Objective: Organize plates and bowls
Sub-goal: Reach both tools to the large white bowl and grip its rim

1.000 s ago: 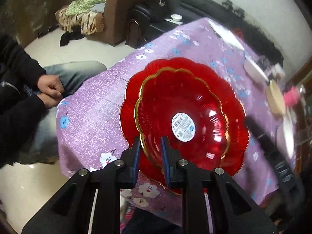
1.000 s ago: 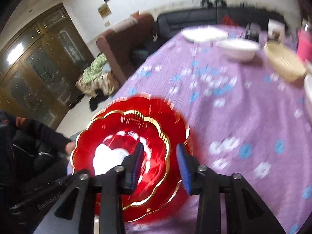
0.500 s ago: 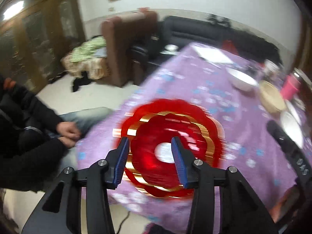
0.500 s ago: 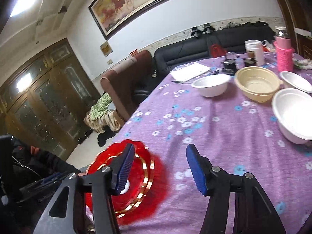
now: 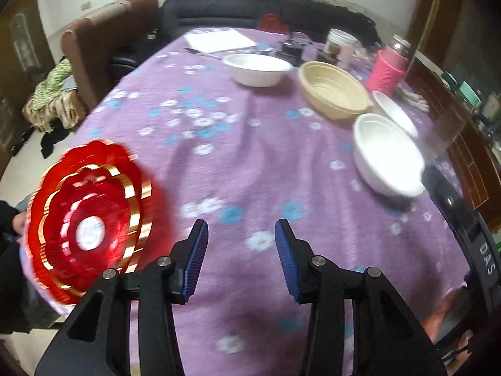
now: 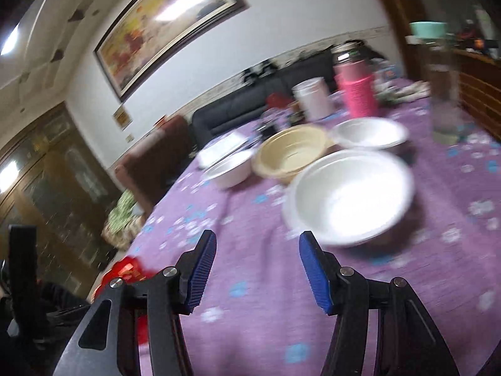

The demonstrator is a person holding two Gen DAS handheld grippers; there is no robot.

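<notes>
Two stacked red scalloped plates with gold rims (image 5: 87,219) lie at the table's near left corner, left of my open, empty left gripper (image 5: 241,260). A large white bowl (image 5: 388,156) sits right of centre, with a tan bowl (image 5: 335,91), a second white bowl (image 5: 258,69) and a third white bowl (image 5: 394,112) behind. My right gripper (image 6: 256,269) is open and empty, just short of the large white bowl (image 6: 350,194). The red plates (image 6: 125,269) show at its lower left.
The table wears a purple flowered cloth (image 5: 250,144). A pink cup stack (image 5: 388,69), a white jar (image 5: 341,47) and papers (image 5: 219,40) stand at the far end. A tall clear glass (image 6: 444,94) stands right. A seated person (image 5: 9,225) is at the left edge.
Both grippers opened, left the red plates and swung right toward the bowls. The red plates stay stacked at the table's left corner.
</notes>
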